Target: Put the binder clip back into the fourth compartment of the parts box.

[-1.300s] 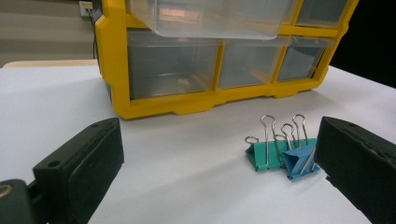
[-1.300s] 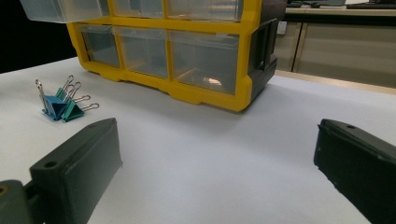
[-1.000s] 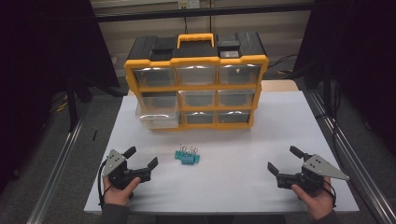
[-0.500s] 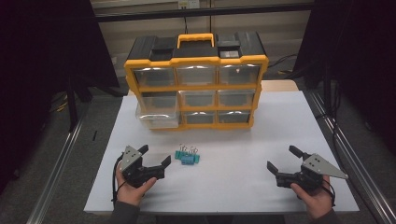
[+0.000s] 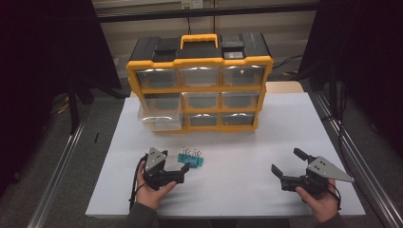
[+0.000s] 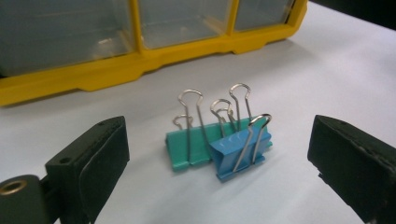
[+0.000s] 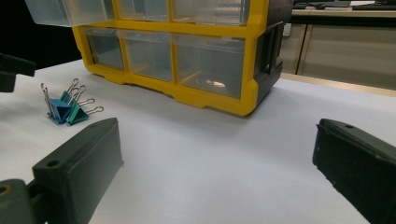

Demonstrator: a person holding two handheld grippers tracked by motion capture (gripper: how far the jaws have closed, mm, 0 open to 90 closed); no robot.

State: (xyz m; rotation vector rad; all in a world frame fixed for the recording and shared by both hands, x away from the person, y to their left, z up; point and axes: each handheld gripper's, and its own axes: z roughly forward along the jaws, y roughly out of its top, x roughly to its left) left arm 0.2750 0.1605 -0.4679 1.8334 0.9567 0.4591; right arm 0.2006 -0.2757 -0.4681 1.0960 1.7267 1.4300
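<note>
**Left gripper spread around binder clips, right gripper idle**

Left gripper [image 5: 177,173] sat low on the white surface [image 5: 237,161], near its front-left part, held in the person's left hand [image 5: 151,190]. Its jaws were apart and pointed right toward the binder clips [image 5: 190,158]. In the left gripper view the clips lay between the two jaws, touching neither: a teal clip [image 6: 194,142] with a blue clip [image 6: 240,148] resting against its front, wire handles sticking up. The clips were on the bare surface, just in front of the yellow organizer [image 5: 199,88], well short of its base.

Organizer stood at the back centre of the surface, black top with a yellow handle [image 5: 199,40], three rows of clear drawers. The left drawer [image 5: 160,114] in the middle row was pulled out past the frame; the others looked closed.

Right gripper [image 5: 290,167] rested on the front-right of the surface in the person's right hand [image 5: 319,199], jaws wide apart, holding nothing, well apart from the clips. Right gripper view showed the clips [image 7: 65,109] far off at left.
</note>
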